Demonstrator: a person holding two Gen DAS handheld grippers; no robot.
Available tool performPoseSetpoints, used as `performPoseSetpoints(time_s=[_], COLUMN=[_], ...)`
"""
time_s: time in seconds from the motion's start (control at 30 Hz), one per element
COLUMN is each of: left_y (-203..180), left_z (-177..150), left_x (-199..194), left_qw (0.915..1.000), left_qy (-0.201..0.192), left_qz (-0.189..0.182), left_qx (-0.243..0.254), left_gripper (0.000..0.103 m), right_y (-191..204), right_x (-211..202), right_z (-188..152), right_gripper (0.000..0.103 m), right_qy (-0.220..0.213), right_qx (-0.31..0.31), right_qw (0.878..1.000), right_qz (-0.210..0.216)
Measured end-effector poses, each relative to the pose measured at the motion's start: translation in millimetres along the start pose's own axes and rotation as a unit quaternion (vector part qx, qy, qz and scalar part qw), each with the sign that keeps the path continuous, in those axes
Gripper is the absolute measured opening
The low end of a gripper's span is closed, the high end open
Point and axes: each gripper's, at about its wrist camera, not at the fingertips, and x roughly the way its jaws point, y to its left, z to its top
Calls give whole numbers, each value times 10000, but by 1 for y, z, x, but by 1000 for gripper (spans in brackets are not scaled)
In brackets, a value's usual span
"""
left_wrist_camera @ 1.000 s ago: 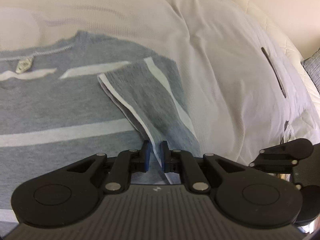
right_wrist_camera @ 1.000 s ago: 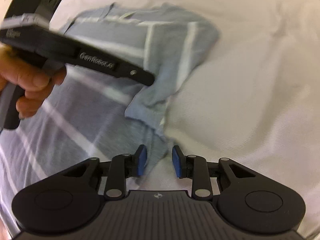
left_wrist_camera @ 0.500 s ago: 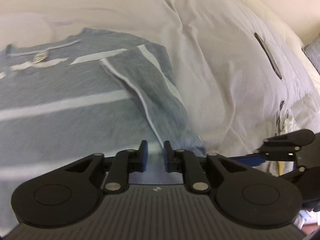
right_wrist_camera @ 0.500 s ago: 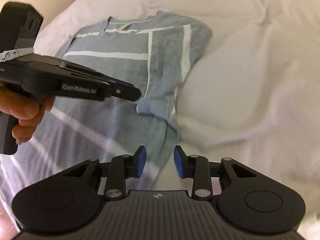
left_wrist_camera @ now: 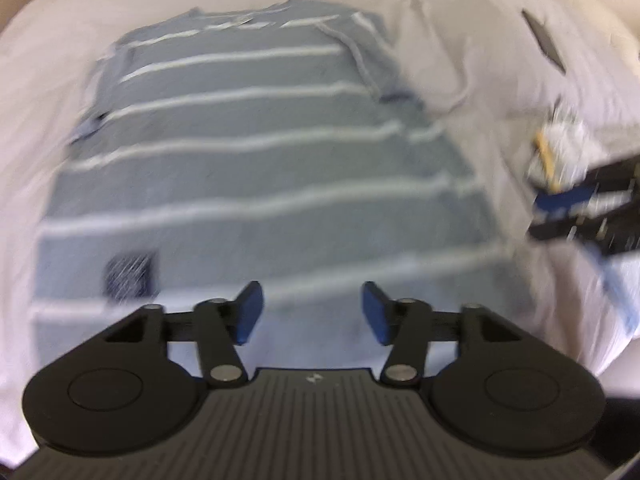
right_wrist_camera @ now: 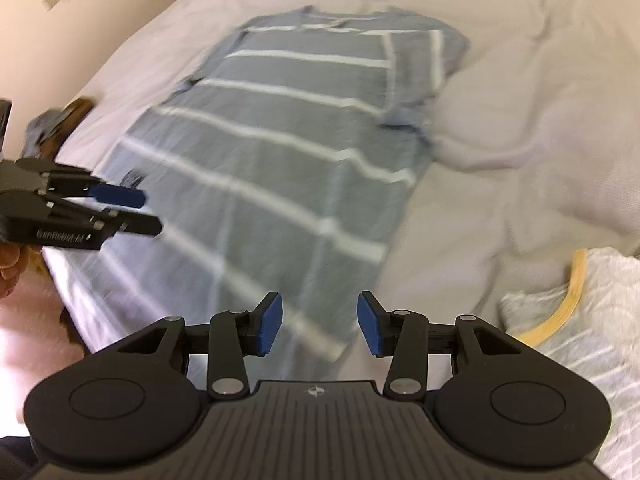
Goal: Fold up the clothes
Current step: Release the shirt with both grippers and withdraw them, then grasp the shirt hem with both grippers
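Note:
A grey T-shirt with white stripes (left_wrist_camera: 256,168) lies flat on the white bed, collar at the far end, both sleeves folded in onto the body. It also shows in the right wrist view (right_wrist_camera: 288,152). My left gripper (left_wrist_camera: 311,312) is open and empty above the shirt's near hem. My right gripper (right_wrist_camera: 319,324) is open and empty above the hem's right corner. The left gripper also shows at the left edge of the right wrist view (right_wrist_camera: 128,210), and the right gripper at the right edge of the left wrist view (left_wrist_camera: 576,208). Both views are blurred.
The white bedsheet (right_wrist_camera: 520,120) spreads to the right of the shirt. A second striped garment with a yellow collar (right_wrist_camera: 568,304) lies at the near right. A dark patch (left_wrist_camera: 130,278) sits on the shirt near the hem. A dark slit (left_wrist_camera: 544,40) marks the sheet.
Both grippers have pulled back from the folded right sleeve toward the hem and opened wide. The whole shirt has come into view.

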Motion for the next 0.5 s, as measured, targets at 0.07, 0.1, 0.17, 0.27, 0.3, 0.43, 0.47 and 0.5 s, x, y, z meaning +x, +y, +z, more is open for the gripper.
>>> performPoseSetpoints(time_s=[0.07,0.1,0.17,0.27,0.3,0.43,0.47,0.5], left_y=[3,5,13,32,39,70,78,86], left_z=[-26,-38,-64,-102,-113,-155,-166,-177], left_x=[-13,-18,-27,-41,-41,-44,-44,-45], left_qw=[9988,9971,9919,9802,9751,9483,9401,9312], left_qy=[41,92,144,85,64,-19,-40,-61], left_qz=[317,453,679,892,943,1141,1189,1236], left_qx=[363,597,1067,1764,2006,2961,3195,3428], left_gripper=[68,71,81,97,101,99,98,96], right_y=[13,20,33,52,58,88,96,105], right_x=[-8,-12,-21,-30,-28,-18,-15,-12], right_z=[-8,-12,-19,-30,-34,-54,-60,-64], right_gripper=[45,45,45,45,45,45,45,45], right_qy=[11,17,28,34,34,130,163,177], right_qx=[-124,-186,-309,-436,-402,-311,-295,-325], right_qw=[9999,9998,9995,9990,9992,9990,9988,9985], right_qz=[11,17,28,-4,-62,-307,-369,-405])
